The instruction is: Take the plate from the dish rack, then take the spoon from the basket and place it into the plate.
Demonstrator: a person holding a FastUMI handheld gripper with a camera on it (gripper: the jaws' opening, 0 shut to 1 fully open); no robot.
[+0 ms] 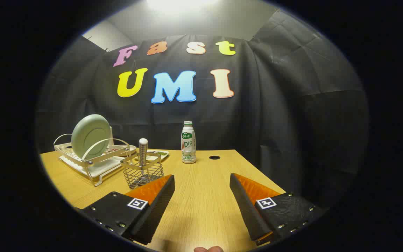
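Note:
A pale green plate (90,136) stands on edge in the white wire dish rack (93,161), far off to the left beyond my fingers. Right of the rack sits a small wire basket (143,174) with a spoon (143,150) standing in it, its grey handle pointing up. The basket lies just ahead of my left finger. My gripper (201,179) hovers open above the wooden table (201,203), with nothing between the fingers.
A white drink bottle (188,142) stands upright beyond the fingers near the table's far edge. A round cable hole (214,157) is right of it. A small flat tray (156,154) lies behind the basket. The table's right edge runs close to my right finger.

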